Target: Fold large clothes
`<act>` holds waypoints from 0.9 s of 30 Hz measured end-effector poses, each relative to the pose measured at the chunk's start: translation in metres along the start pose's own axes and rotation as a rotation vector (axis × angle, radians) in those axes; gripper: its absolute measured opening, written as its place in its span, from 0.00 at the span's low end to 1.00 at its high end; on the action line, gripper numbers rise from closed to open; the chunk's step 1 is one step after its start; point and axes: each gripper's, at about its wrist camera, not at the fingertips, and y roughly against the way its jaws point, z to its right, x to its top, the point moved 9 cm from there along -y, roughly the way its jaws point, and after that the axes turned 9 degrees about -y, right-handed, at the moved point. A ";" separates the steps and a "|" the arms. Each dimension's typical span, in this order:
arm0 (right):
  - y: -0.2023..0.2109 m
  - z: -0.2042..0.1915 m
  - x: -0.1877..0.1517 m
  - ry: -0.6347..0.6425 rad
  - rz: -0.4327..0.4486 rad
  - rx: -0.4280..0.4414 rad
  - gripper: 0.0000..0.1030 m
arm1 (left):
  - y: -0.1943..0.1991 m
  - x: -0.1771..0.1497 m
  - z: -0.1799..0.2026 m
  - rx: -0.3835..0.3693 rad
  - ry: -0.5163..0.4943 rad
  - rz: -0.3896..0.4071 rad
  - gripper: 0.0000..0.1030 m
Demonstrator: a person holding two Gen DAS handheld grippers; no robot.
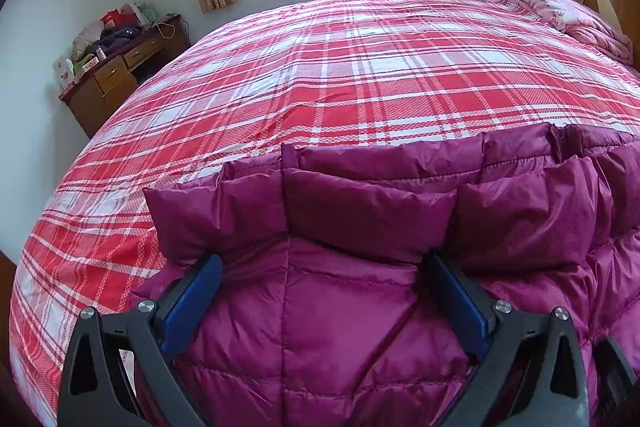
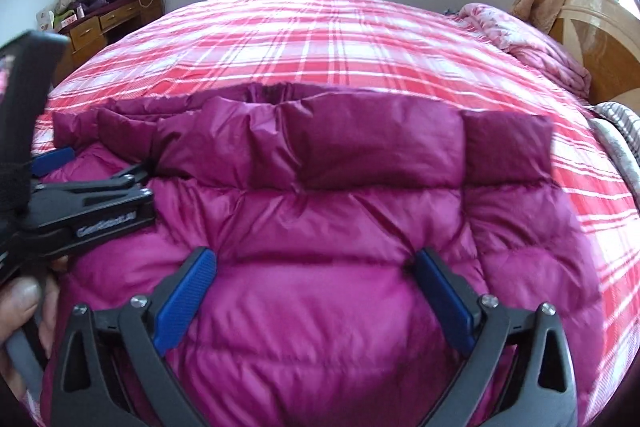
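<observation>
A magenta quilted down jacket (image 1: 360, 307) (image 2: 340, 227) lies spread on the near part of a bed with a red and white plaid sheet (image 1: 340, 67) (image 2: 320, 39). A darker puffy band of the jacket (image 2: 360, 143) is folded over along its far edge. My left gripper (image 1: 324, 267) stands open over the jacket's left part, its blue pads wide apart, with the fabric lying loose between them. In the right wrist view the left gripper (image 2: 96, 163) shows at the left, held by a hand (image 2: 24, 307). My right gripper (image 2: 314, 259) is open above the jacket's middle, gripping nothing.
A wooden desk (image 1: 116, 75) (image 2: 108, 19) piled with clutter stands at the back left by the wall. A bunched pink quilt (image 1: 560, 15) (image 2: 532, 39) lies at the back right by the wooden headboard (image 2: 600, 43). A striped cloth (image 2: 616, 131) shows at the right edge.
</observation>
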 end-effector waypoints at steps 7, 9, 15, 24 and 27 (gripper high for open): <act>0.030 0.000 -0.045 -0.015 0.060 -0.021 0.99 | 0.003 0.000 0.001 0.011 -0.003 0.014 0.99; 0.026 -0.001 -0.048 -0.001 0.077 -0.040 1.00 | 0.006 0.000 0.000 0.015 -0.007 0.017 0.99; 0.030 0.001 -0.045 -0.006 0.046 -0.017 1.00 | 0.060 -0.017 -0.027 -0.074 0.080 0.068 0.99; 0.055 0.001 -0.077 0.000 0.086 0.018 1.00 | 0.127 -0.123 -0.094 -0.058 0.155 0.112 0.99; 0.046 0.000 -0.077 0.019 0.100 0.004 1.00 | 0.123 -0.152 -0.094 -0.146 0.233 0.079 0.99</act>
